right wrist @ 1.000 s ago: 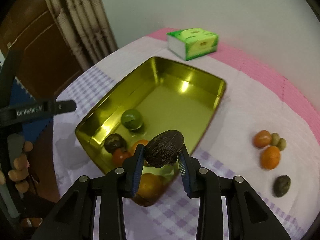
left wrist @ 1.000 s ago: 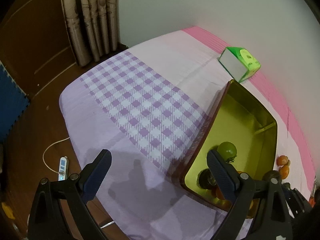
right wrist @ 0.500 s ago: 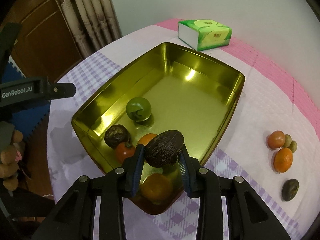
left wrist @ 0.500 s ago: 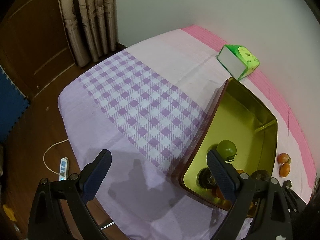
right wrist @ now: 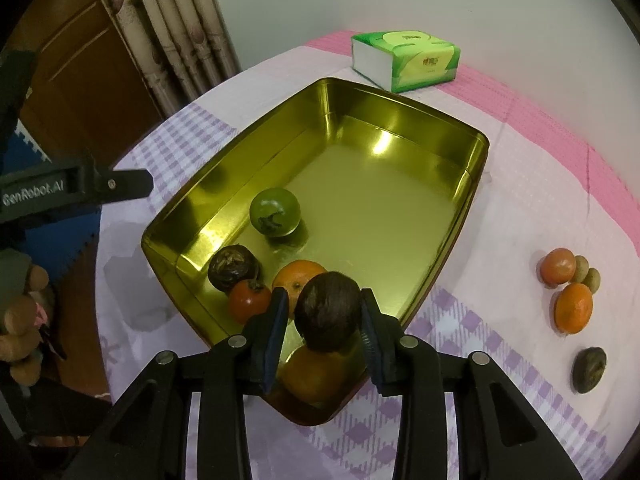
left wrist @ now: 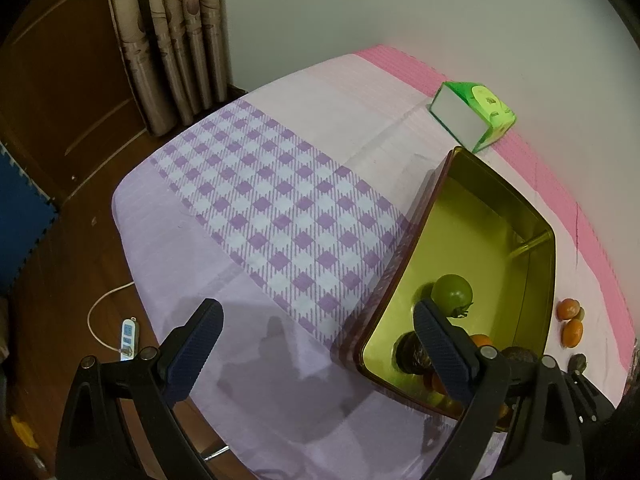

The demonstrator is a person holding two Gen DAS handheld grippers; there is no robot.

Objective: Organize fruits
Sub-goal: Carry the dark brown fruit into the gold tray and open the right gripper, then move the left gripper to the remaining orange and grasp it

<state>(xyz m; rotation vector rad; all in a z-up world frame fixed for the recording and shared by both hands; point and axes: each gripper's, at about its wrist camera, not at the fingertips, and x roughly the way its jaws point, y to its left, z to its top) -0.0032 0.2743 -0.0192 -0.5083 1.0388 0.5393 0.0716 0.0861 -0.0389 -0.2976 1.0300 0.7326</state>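
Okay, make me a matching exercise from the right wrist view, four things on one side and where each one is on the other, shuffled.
Things:
1. green round fruit
2. tissue pack
3. dark avocado
4. loose orange

Places:
A. on the cloth, right of the gold tin
B. between the right gripper fingers
C. on the tin's floor
D. on the cloth beyond the tin

Pairs: 1-C, 2-D, 3-B, 4-A

Left wrist: looking steeply down from the bench's (left wrist: pixel 248 216) near left edge.
Right wrist: hovering close above the gold tin (right wrist: pixel 400 216).
Shared: both are showing tin and tissue pack (left wrist: pixel 474 118).
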